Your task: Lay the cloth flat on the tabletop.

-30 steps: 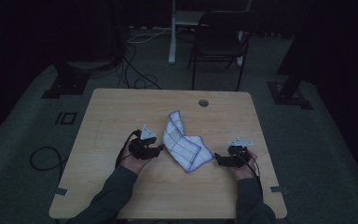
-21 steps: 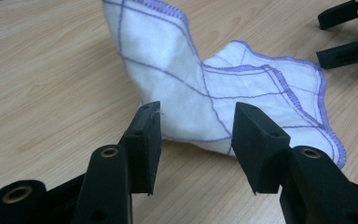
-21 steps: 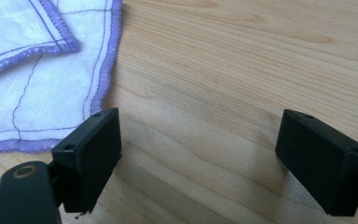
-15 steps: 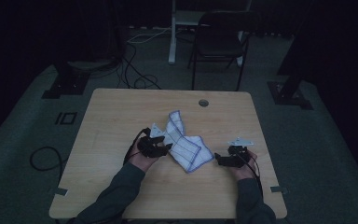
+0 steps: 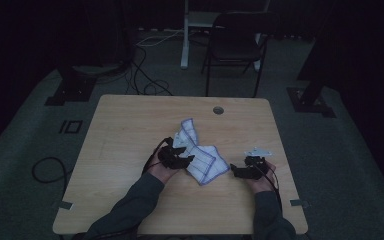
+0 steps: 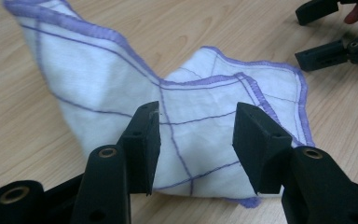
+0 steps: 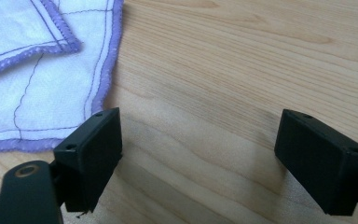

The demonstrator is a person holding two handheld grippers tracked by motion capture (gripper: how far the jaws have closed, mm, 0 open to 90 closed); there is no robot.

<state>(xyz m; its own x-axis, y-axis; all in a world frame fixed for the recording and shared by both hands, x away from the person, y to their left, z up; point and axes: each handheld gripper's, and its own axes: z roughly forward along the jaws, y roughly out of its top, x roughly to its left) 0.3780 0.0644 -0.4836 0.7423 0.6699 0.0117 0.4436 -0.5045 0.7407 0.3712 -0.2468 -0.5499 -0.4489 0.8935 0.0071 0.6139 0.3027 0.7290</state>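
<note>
Left gripper [image 6: 196, 135] agape over cloth [image 6: 186, 116]; purple hem near.

cloth [image 7: 37, 88] cut off at frame's left and top edges

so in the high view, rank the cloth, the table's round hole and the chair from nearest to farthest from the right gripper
1. Cloth, just left of the right gripper on the table.
2. Round hole, near the table's far edge.
3. Chair, on the floor beyond the table.
</note>
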